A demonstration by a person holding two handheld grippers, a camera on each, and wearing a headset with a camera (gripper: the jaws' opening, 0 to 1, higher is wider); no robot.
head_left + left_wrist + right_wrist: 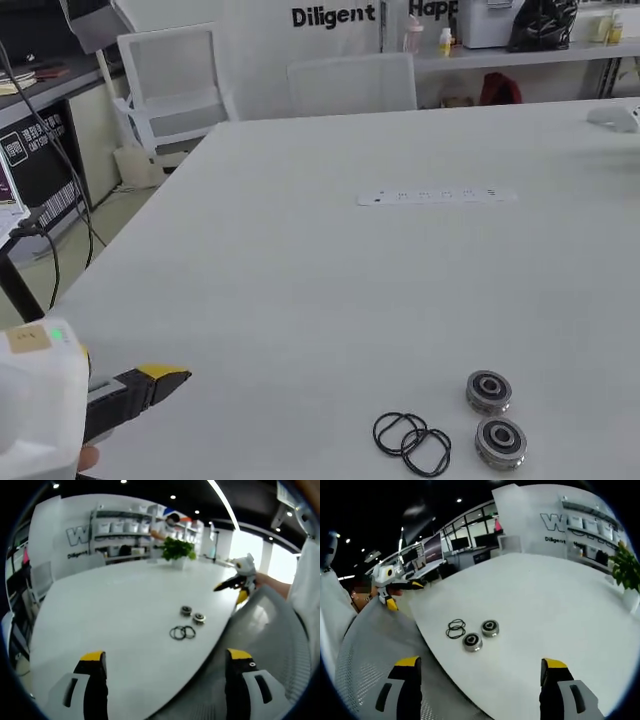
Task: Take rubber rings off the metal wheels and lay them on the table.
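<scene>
- I'm holding the left gripper low at the near-left edge of the wide white table, with its yellow-tipped jaws spread wide and carrying nothing.
- I'm keeping the right gripper off to the other side, its jaws also gaping and empty.
- The thin black rubber rings are lying overlapped on the table, just beside the two round grey metal wheels.
- I'm judging whether either wheel is wearing a ring, and I can't tell from here.
- Everything is sitting close to the near edge, so a careless sweep risks sending a wheel or a ring over the side.
- Since the rings are overlapping, a pinch at one is likely dragging its neighbours along.
- Both grippers are well apart from the wheels, so a long, fast reach is inviting an overshoot.
</scene>
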